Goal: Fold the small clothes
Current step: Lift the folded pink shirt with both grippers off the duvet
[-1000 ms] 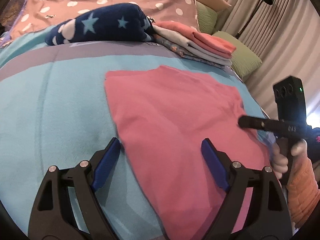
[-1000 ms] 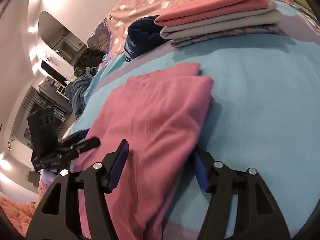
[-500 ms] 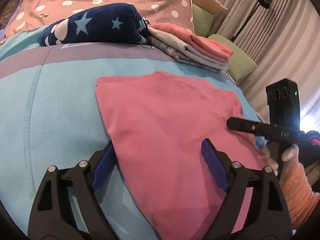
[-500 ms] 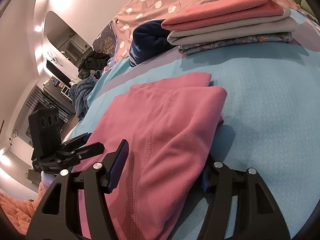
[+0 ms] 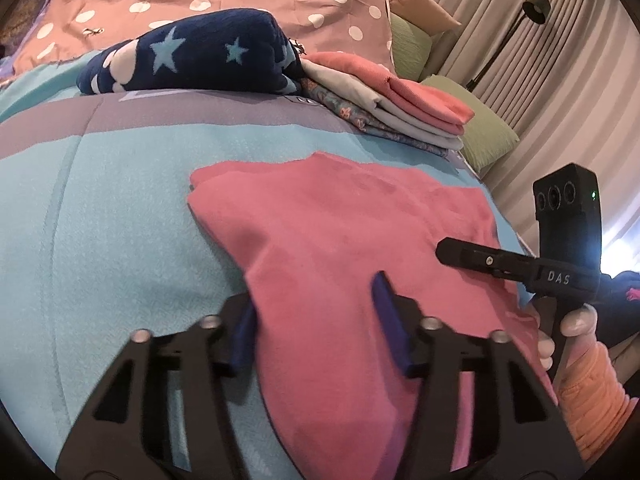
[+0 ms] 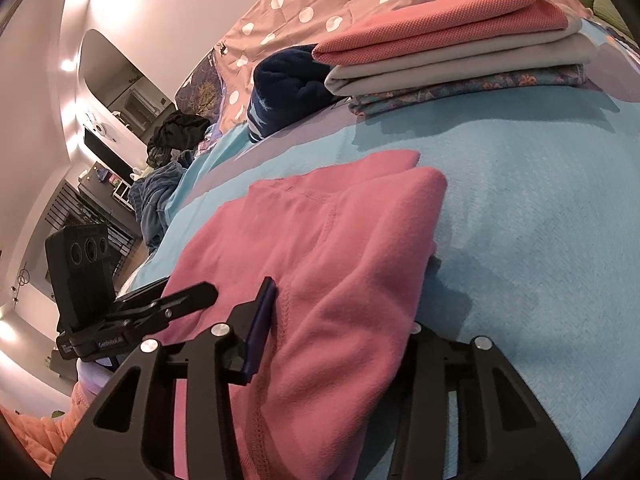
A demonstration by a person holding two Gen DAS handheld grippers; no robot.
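three folded pieces [image 5: 400, 108] sit stacked at upper right, while the left gripper [image 5: 316, 332] and right gripper [image 6: 340, 320] are closing on the half-folded pink garment [image 5: 352, 240], its last folds pending.

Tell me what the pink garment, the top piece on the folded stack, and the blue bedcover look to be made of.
Pink garment: soft brushed fleece or sweatshirt knit, matte and slightly fuzzy, with visible stitched seams.
Coral top piece of the folded stack: a pique or waffle-type knit, going by its fine dotted texture.
Light blue bedcover: probably a woven or knitted cotton-like blanket, matte, with a faint herringbone pattern.
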